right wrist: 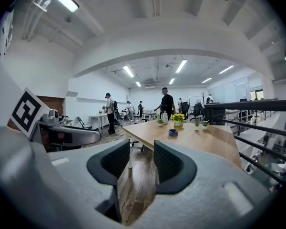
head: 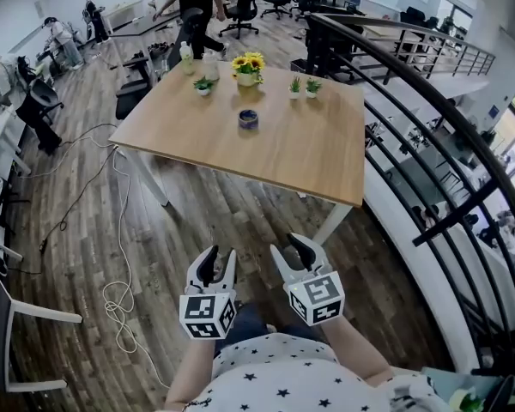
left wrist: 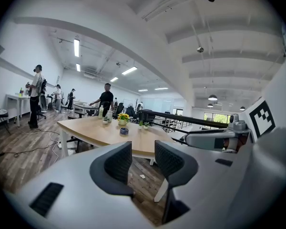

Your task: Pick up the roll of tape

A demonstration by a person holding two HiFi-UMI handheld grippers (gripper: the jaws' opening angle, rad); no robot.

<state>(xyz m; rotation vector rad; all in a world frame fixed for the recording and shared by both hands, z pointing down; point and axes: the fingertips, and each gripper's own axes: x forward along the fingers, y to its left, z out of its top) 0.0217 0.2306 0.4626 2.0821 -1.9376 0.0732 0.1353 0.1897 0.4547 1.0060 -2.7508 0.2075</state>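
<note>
While well short of the bench (head: 309, 157), holding left claw (head: 221, 260) and right claw (head: 293, 251) spread apart, empty. Approach step: roll of tape (head: 248, 119) toward far edge, by flowers (head: 249, 65). Next likely calls for stepping closer, reaching over.

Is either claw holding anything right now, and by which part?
Nothing is held. The left claw and right claw are both open and empty; the tape sits on the table, away from both.

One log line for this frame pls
phase: pre-approach | left gripper: open, empty | right gripper: open, empty | roll of tape: on table, untouched, beyond both grippers
</note>
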